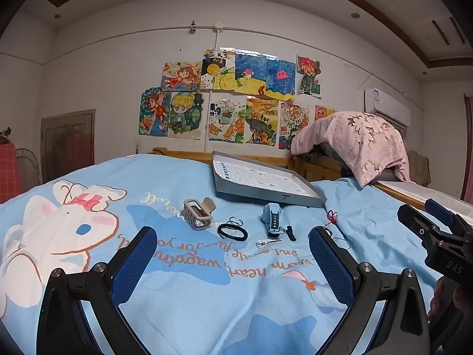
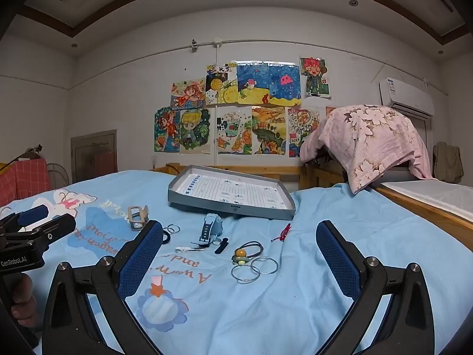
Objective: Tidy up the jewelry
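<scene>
Scattered across the light blue cartoon-print bedspread [image 2: 325,310] lies the jewelry: a pale blue plastic watch with a dotted strap [image 2: 211,230] sits near the middle, just in front of the shallow grey cardboard tray with a printed paper lining [image 2: 230,207]. Left of the watch there's a beige rectangular claw hair clip [image 1: 197,213], and between them a black braided hair tie [image 1: 232,232] with thin rings just behind it. A clear hair clip [image 2: 189,248] and a small black clip [image 2: 221,245] lie just in front of the watch. To the right, a red string trinket [image 2: 282,233]; nearer, a dark elastic with yellow and green beads [image 2: 243,255] touches two thin metal hoop rings [image 2: 254,268].

The left gripper [image 1: 233,254] hangs low over the bedspread with its blue-padded jaws spread wide and nothing between them. The right gripper [image 2: 239,254] is the same: spread wide, holding nothing, the beaded elastic and hoops lying between its fingers. Behind the bed, colourful drawings [image 2: 236,109] cover the wall, and a pink flowered cloth [image 2: 372,139] drapes at right.
</scene>
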`<state>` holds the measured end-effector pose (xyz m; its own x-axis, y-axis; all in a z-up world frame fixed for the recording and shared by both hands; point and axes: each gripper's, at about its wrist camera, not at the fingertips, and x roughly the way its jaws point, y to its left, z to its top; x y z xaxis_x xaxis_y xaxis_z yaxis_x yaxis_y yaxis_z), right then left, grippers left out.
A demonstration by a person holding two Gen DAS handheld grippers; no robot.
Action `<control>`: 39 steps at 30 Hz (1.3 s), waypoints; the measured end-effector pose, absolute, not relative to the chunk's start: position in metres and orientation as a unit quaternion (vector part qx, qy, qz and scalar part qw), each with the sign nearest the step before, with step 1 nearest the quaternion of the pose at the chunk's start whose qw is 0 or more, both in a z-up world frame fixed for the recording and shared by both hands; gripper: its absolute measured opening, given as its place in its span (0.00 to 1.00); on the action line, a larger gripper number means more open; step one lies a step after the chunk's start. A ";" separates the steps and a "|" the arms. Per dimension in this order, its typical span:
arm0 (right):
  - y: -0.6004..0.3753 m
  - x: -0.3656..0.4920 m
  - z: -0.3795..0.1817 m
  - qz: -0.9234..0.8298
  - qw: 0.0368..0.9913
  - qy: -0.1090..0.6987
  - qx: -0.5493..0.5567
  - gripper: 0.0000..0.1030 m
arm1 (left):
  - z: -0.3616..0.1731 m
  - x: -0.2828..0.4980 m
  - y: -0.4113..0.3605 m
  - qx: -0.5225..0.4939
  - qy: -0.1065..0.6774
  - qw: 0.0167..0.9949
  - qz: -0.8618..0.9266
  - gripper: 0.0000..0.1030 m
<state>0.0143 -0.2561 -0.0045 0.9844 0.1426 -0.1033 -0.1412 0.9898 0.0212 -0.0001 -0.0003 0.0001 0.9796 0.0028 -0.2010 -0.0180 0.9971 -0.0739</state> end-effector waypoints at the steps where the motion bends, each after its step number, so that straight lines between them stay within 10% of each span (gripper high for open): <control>1: -0.256 0.014 -0.005 0.071 0.996 0.050 0.006 0.99 | 0.000 0.000 0.000 -0.037 0.102 0.994 0.005 1.00; 39: -0.256 0.013 -0.006 0.071 0.996 0.051 0.006 0.99 | 0.000 0.001 0.001 -0.049 0.104 0.993 0.004 1.00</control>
<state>0.0131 -0.2557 -0.0056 0.9848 0.1412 -0.1016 -0.1399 0.9900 0.0199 0.0010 0.0007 -0.0001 0.9784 -0.0024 -0.2068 -0.0180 0.9952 -0.0967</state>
